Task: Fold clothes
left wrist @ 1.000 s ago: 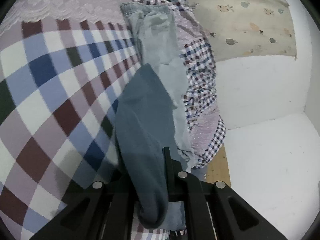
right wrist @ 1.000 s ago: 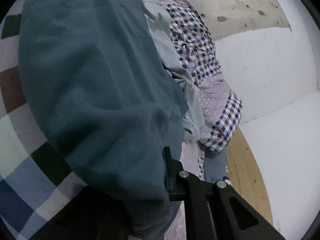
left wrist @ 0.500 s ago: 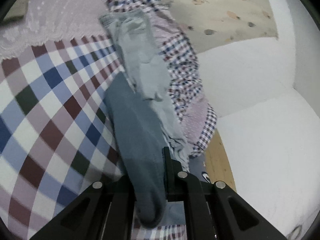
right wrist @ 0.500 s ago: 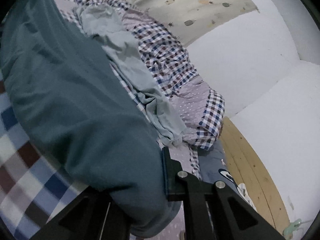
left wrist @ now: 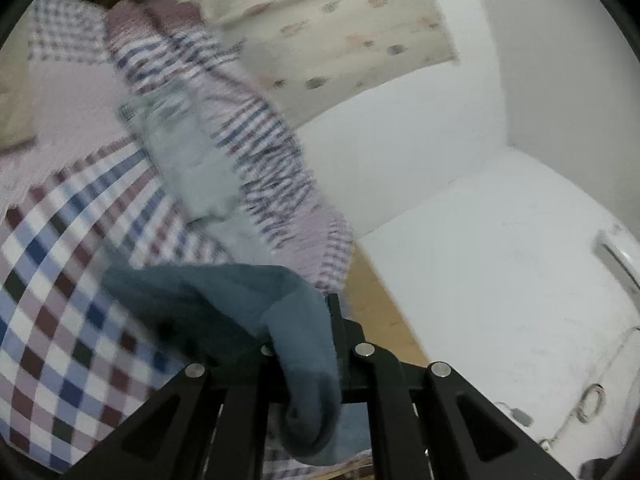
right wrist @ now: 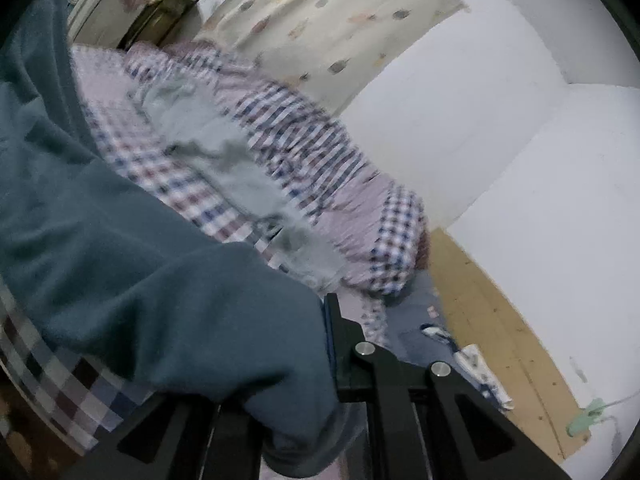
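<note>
White walls (left wrist: 440, 152) meet in a corner behind a bed spread with a checked bedsheet (left wrist: 52, 300) of blue, maroon and white squares, which fills the 9 o'clock side of the left wrist view. A cream curtain (left wrist: 340, 28) printed with small motifs hangs at 12 o'clock in both views. Along the bed's far edge, from 11 o'clock toward the centre, a rumpled gingham quilt (right wrist: 288, 140) lies in a blurred ridge, and a strip of wooden floor (right wrist: 500, 320) runs beside the bed at 4 o'clock in the right wrist view.

A teal garment (right wrist: 120, 260), the piece being folded, sweeps from 10 o'clock down to 6 o'clock in the right wrist view, its bulk hanging above the sheet. The right gripper (right wrist: 304, 360) is clamped on a thick bunch of it, the fabric hiding the near finger entirely. In the left wrist view the same garment bunches at 7 o'clock, one end pinched in the closed fingers of the left gripper (left wrist: 304, 344) and drooping below them at 6 o'clock.

A pale grey-green garment (left wrist: 192, 168) lies crumpled on the sheet against the quilt, well apart from both grippers. A white air-conditioning unit (left wrist: 616, 256) sits high on the wall at 3 o'clock in the left wrist view.
</note>
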The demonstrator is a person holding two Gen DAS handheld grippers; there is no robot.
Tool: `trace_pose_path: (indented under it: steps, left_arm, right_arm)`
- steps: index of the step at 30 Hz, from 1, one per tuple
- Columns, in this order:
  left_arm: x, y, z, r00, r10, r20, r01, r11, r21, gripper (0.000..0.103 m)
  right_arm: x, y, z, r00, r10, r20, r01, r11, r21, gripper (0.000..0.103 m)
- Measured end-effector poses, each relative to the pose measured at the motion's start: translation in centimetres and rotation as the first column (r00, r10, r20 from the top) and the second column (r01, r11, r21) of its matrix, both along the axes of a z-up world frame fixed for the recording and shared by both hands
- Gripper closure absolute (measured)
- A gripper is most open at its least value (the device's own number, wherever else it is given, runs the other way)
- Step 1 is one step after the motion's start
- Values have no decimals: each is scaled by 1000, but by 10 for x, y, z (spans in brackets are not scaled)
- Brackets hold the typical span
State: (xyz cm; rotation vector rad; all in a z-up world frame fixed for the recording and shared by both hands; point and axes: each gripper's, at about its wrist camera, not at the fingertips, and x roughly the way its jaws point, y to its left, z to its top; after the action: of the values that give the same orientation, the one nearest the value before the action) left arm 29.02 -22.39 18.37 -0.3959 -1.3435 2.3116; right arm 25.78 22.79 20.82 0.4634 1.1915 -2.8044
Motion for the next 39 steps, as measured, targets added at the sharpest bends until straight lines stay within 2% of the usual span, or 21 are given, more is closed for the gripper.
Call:
trace_pose_path:
  steps: [5,8,12,16,22,24,27,28,30,31,33,34,35,36,37,39]
  left_arm:
    - [21,-11,45,998,3,-62,-2,1000,23,98]
    - [16,-13,49,999,5,-49,-5,1000,10,98]
    - [-7,-15,30,1000,13,16,-13,1000,-7,98]
    - [-48,-21,-7,994,24,110,-24,1000,-1,98]
    - [-128,-28,-54,966,74,247,-75,997,-3,98]
    - [-157,-33,-67,953,73,293,-82,997,16,98]
    - [-205,-43,-91,926,69,371,-90,995,39,98]
    - [-220,-46,-98,916,68,395,-93,995,45,98]
    - [-249,-53,-114,893,66,444,-101,993,55,98]
    - [-263,-58,-123,881,65,470,-104,993,59,98]
    - [-290,-67,-141,853,70,518,-116,992,56,97]
    - [-301,-71,-148,839,89,536,-125,992,32,98]
    - [-307,-73,-151,838,110,534,-131,991,1,97]
    - [-309,-74,-151,851,125,511,-131,991,-24,97]
    - [-311,-74,-150,864,139,484,-132,990,-49,97]
    - [-304,-78,-148,894,167,415,-159,986,-54,97]
  right_arm:
    - [30,8,62,997,-22,-75,18,999,-47,97]
    - [28,9,75,997,-29,-75,25,998,-60,97]
    - [-2,8,52,999,-35,15,36,997,-68,97]
    - [-42,1,14,993,-27,117,33,998,-51,97]
    - [-129,-16,-36,964,-18,265,23,1000,-15,97]
    - [-164,-22,-48,946,-15,324,15,1000,0,97]
    - [-217,-30,-70,898,5,440,-22,999,32,97]
    - [-231,-30,-76,879,11,476,-26,999,25,97]
    - [-262,-26,-92,821,17,571,-16,1000,-6,97]
    - [-277,-24,-99,788,25,615,-7,1000,-31,96]
    - [-311,-17,-114,701,50,712,34,994,-103,85]
    - [-324,-11,-119,672,65,738,71,986,-152,82]
    - [-337,-1,-121,654,89,751,123,967,-222,79]
    - [-349,9,-123,638,114,761,175,941,-288,72]
    - [-359,19,-123,638,132,759,228,908,-350,66]
    - [-365,41,-117,705,119,699,320,826,-463,46]
